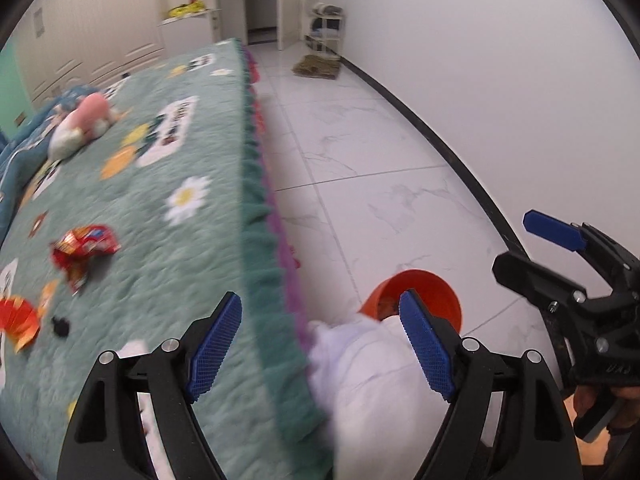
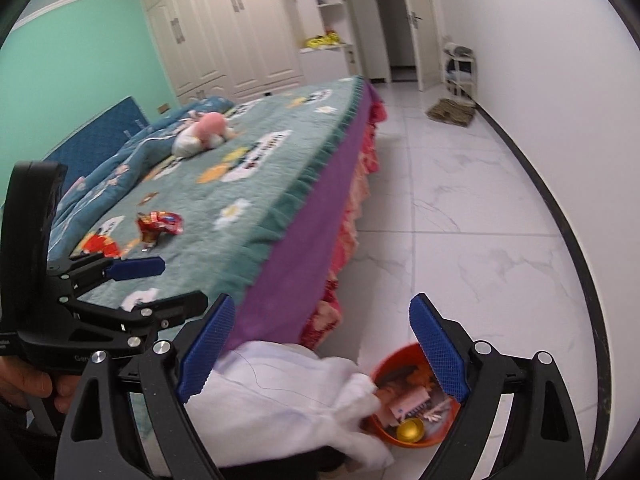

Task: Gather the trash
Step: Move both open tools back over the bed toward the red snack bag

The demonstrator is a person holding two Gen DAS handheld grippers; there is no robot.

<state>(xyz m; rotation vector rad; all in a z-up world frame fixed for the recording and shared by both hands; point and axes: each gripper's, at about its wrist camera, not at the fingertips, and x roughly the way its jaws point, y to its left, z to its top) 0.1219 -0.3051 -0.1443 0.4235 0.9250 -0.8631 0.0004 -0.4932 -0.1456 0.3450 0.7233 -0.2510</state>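
A crumpled red wrapper (image 1: 86,246) (image 2: 160,222) lies on the green flowered bedspread (image 1: 192,152) (image 2: 256,184). A red-orange wrapper (image 1: 18,320) (image 2: 100,245) lies nearer the bed's corner, with a small black scrap (image 1: 60,326) beside it. An orange bin (image 1: 416,292) (image 2: 412,400) holding several pieces of trash stands on the floor by the bed, partly behind white cloth (image 1: 360,380) (image 2: 288,392). My left gripper (image 1: 320,300) (image 2: 182,283) hangs open over the bed's edge, nothing between its fingers. My right gripper (image 2: 323,303) (image 1: 516,244) is open and empty above the bin.
A pink plush toy (image 1: 84,124) (image 2: 204,132) and a blue quilt (image 2: 120,160) lie further up the bed. White tiled floor (image 1: 380,160) runs along the wall to a mat (image 1: 316,68), a shelf rack (image 1: 326,28) and a doorway. Wardrobes stand behind the bed.
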